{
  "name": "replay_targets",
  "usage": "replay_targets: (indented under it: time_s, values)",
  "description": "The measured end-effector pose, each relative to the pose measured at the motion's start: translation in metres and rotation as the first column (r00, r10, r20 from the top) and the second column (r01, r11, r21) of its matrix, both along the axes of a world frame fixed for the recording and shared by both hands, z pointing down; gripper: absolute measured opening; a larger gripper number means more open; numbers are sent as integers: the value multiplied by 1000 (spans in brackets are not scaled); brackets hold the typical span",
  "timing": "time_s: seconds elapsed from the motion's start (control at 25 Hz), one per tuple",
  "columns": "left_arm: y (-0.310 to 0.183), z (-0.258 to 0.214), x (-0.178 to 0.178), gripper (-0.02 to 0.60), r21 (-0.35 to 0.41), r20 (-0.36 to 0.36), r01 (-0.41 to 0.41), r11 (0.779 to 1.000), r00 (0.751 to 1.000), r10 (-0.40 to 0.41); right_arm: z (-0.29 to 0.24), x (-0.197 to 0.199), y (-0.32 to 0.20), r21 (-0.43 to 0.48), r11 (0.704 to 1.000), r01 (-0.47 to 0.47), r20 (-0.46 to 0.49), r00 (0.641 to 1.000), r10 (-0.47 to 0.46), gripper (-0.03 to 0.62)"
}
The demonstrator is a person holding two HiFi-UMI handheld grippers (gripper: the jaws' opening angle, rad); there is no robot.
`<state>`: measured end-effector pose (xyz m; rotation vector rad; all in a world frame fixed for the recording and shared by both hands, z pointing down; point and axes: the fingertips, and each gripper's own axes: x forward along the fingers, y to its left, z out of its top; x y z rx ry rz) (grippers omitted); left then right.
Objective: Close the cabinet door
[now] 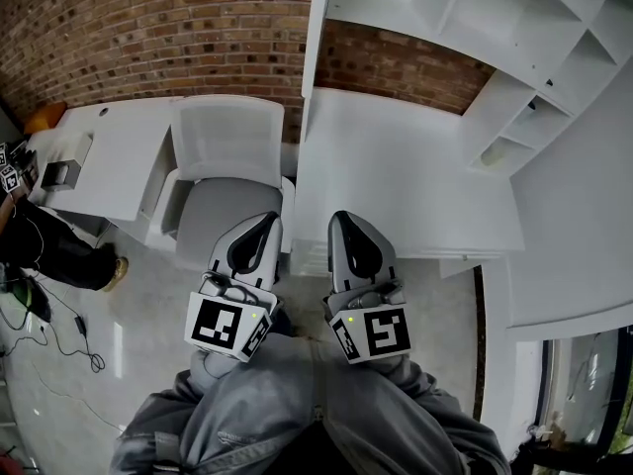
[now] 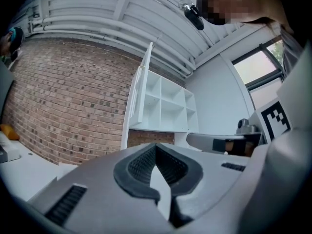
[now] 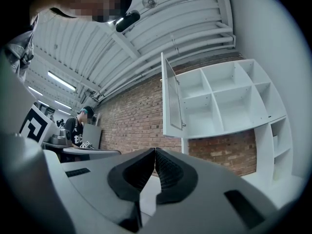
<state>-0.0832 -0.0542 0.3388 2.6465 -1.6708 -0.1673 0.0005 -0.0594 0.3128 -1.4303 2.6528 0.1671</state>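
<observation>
The white cabinet door (image 1: pixel 317 43) stands swung open, edge-on to me, on the left side of the open wall cabinet (image 1: pixel 514 38) with its empty shelves. The left gripper view has the door (image 2: pixel 140 89) up ahead, the right gripper view shows the door (image 3: pixel 171 101) with a small knob. Both grippers are held side by side below the cabinet, well short of the door. My left gripper (image 1: pixel 264 219) is shut with nothing in it, tips meeting (image 2: pixel 156 146). My right gripper (image 1: pixel 343 217) is likewise shut and empty (image 3: pixel 155 150).
A white countertop (image 1: pixel 396 166) lies under the cabinet against the brick wall (image 1: pixel 178 28). A white chair (image 1: pixel 223 161) stands left of it, beside a white desk (image 1: pixel 104 156). A person (image 1: pixel 45 245) is at the far left, with cables (image 1: pixel 59 334) on the floor.
</observation>
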Motion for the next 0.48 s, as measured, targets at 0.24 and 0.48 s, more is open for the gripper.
replay_targets:
  time_s: [0.24,0.48]
  values:
    - [-38,-16,-9,5,12,29,-10,1000,1000,9,-12,-2,-37,9,999,-38,-2,999,38,28]
    - [-71,-13,-15,5,-5,44,-39,999,998,39,-7,-9,-70,-10,997,-77,-3,997,76,27]
